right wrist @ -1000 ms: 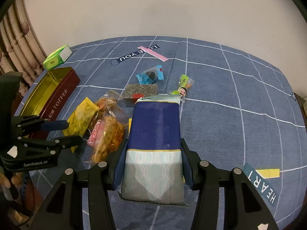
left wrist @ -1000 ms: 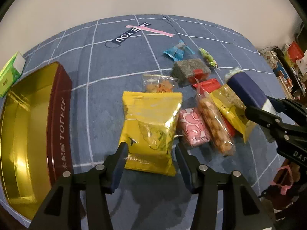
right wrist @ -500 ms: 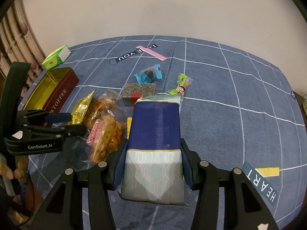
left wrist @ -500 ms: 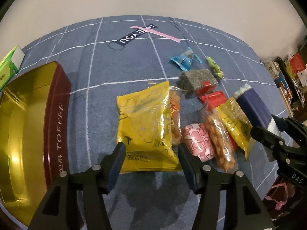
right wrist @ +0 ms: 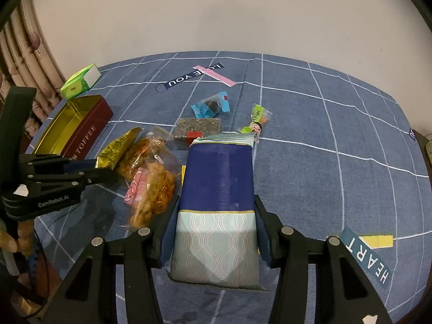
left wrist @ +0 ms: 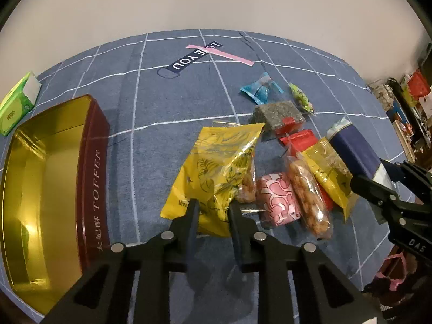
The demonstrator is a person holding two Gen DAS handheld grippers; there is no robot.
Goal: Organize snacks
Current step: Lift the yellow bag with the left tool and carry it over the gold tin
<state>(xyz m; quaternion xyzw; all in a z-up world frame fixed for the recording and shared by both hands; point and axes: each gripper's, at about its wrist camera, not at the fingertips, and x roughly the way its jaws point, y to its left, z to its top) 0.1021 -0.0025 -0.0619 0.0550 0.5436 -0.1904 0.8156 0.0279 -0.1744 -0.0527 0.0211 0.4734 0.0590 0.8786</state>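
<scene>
My left gripper [left wrist: 213, 210] is shut on the near edge of a yellow snack bag [left wrist: 216, 167], which is tilted up off the blue cloth. It also shows in the right wrist view [right wrist: 118, 148], held by the left gripper [right wrist: 105, 171]. My right gripper [right wrist: 216, 232] is shut on a navy and pale-green packet [right wrist: 218, 189], seen at the right in the left wrist view [left wrist: 353, 151]. The open gold tin marked TOFFEE [left wrist: 91, 172] lies to the left.
A pile of snacks lies between the grippers: a pink packet [left wrist: 278, 199], an orange snack bag [left wrist: 307, 197], a second yellow bag [left wrist: 329, 172], a red packet [left wrist: 297, 137], a grey block [left wrist: 275, 113], a blue candy [left wrist: 259, 89]. A green box [left wrist: 16, 105] sits far left.
My left gripper has closed on the yellow bag and lifted its near edge, tilting the bag upward. The right gripper has held still with the navy packet.
</scene>
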